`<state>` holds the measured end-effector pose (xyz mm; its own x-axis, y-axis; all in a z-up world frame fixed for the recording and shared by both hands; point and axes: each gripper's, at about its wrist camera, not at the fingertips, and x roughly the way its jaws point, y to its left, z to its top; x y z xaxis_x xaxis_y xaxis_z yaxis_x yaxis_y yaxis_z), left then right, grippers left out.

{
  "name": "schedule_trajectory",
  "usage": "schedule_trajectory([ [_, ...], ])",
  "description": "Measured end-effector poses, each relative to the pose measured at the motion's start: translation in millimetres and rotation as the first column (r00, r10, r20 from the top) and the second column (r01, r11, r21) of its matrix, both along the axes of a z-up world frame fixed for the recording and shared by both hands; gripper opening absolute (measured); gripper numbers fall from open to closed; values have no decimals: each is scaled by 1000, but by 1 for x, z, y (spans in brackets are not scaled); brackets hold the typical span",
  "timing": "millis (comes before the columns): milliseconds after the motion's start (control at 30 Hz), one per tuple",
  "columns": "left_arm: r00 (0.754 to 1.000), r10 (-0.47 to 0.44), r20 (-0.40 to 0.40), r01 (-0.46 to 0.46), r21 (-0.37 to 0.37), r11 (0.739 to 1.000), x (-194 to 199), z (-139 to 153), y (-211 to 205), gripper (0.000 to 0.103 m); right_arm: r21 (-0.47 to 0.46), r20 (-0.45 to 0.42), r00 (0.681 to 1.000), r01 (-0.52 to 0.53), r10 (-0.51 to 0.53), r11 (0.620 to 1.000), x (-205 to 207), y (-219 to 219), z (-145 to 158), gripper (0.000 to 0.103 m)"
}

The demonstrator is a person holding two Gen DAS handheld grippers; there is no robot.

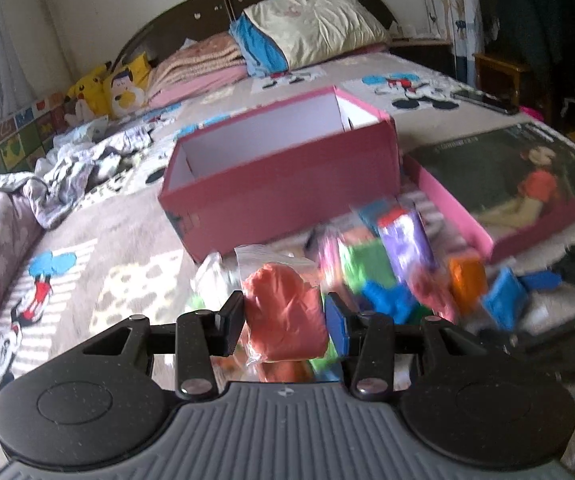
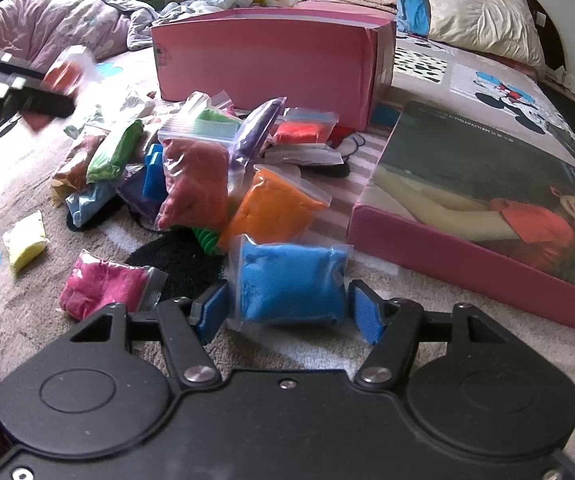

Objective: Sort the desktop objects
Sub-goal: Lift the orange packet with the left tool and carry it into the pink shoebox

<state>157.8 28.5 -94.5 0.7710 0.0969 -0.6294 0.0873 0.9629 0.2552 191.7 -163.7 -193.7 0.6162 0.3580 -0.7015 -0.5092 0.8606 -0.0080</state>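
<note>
Clay bags (image 2: pixel 203 184) – a dozen-plus | pink box (image 1: pixel 279 184) – one | left tool (image 1: pixel 283 314) grips orange-red bag (image 1: pixel 285 312) | right tool (image 2: pixel 287 312) straddles blue bag (image 2: pixel 291 284), apart

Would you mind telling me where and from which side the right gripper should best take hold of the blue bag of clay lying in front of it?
Grip the blue bag across its plump middle, coming from the near side, angled down, as the right gripper already sits. Its short sides face the two fingers, which bracket it, and the filling looks soft enough to squeeze. Avoid the thin plastic flap at the top edge; it would probably slip.
</note>
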Motion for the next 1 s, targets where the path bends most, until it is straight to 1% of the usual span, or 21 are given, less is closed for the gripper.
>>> schedule_trajectory([
  [167, 999, -4, 42, 5, -21, 1000, 24, 18, 6, 42, -6, 4, 1000, -5, 5, 1000, 0, 1, 2, 65],
  [267, 998, -6, 67, 8, -35, 999, 43, 30, 10, 42, -10, 9, 1000, -9, 9, 1000, -1, 2, 2, 65],
  [367, 996, -3, 89, 5, -27, 1000, 63, 39, 13, 42, -11, 6, 1000, -12, 12, 1000, 0, 1, 2, 65],
  [467, 995, 1, 100, 4, -45, 999, 84, 46, 17, 42, -18, 6, 1000, -17, 17, 1000, 0, 2, 3, 65],
  [700, 995, 12, 96, -6, -59, 998, 132, 50, 24, 42, -16, 5, 1000, -20, 20, 1000, -1, 0, 4, 65],
  [833, 997, 25, 77, -18, -87, 996, 156, 49, 30, 42, -17, 10, 1000, -20, 21, 1000, -1, -1, 4, 65],
  [1000, 998, 32, 56, -26, -97, 995, 180, 46, 34, 42, -11, 14, 1000, -19, 20, 1000, -1, -4, 5, 65],
])
